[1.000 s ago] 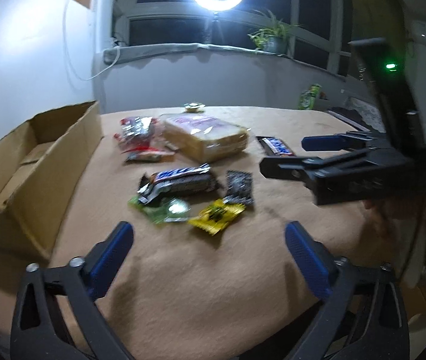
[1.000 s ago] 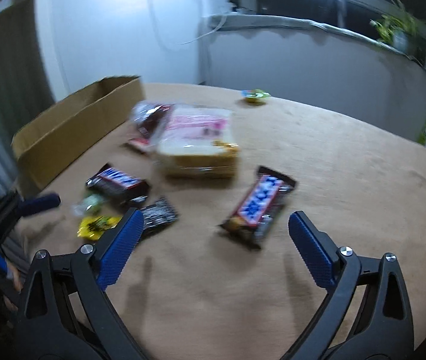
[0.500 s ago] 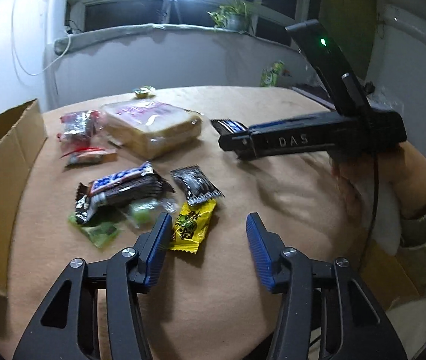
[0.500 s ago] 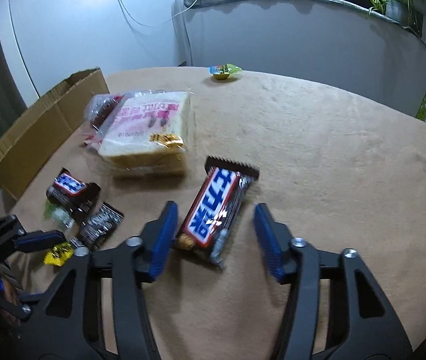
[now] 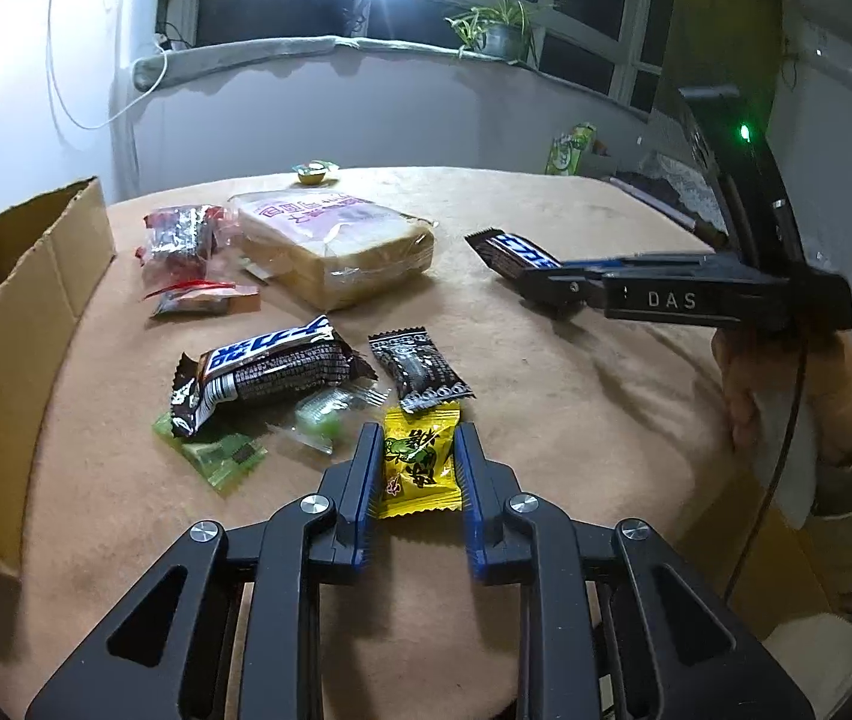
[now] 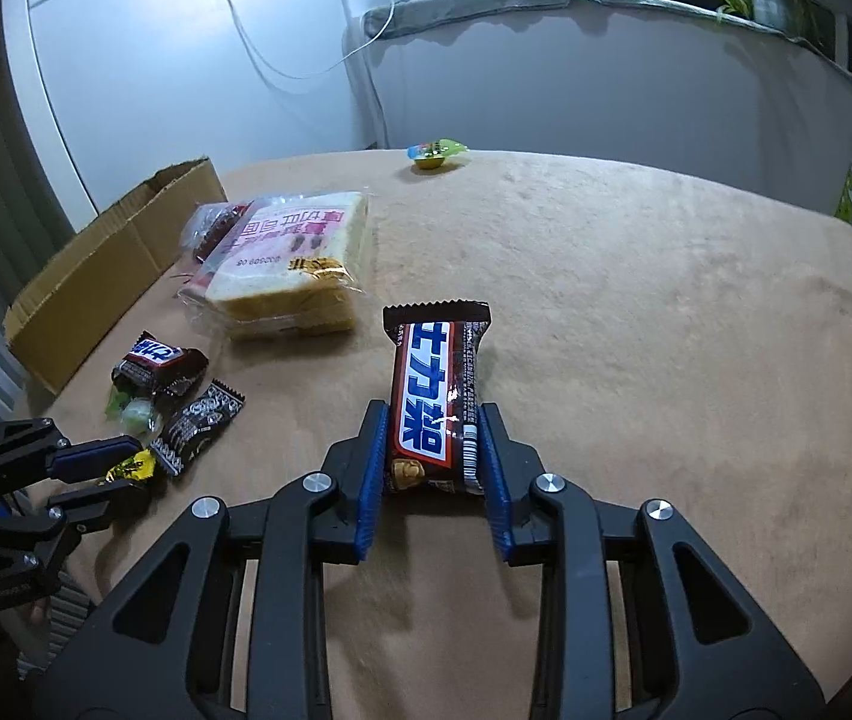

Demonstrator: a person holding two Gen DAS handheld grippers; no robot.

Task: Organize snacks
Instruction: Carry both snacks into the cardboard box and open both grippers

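Observation:
My left gripper (image 5: 416, 441) is shut on a small yellow candy packet (image 5: 420, 463) lying on the tan tablecloth; it also shows in the right wrist view (image 6: 129, 469). My right gripper (image 6: 433, 420) is shut on a brown chocolate bar (image 6: 435, 405) with a blue and white label, still resting on the table; the bar shows in the left wrist view (image 5: 510, 252). An open cardboard box (image 5: 0, 312) stands at the table's left edge.
A bagged bread loaf (image 5: 336, 246), red snack packs (image 5: 183, 243), a second chocolate bar (image 5: 270, 369), a black candy (image 5: 420, 369) and green candies (image 5: 318, 420) lie between the grippers and the box. A small jelly cup (image 5: 313, 171) sits at the far edge.
Both grippers moved forward and down and closed: the left on the yellow candy packet, the right on the chocolate bar. One second ago both were wide open.

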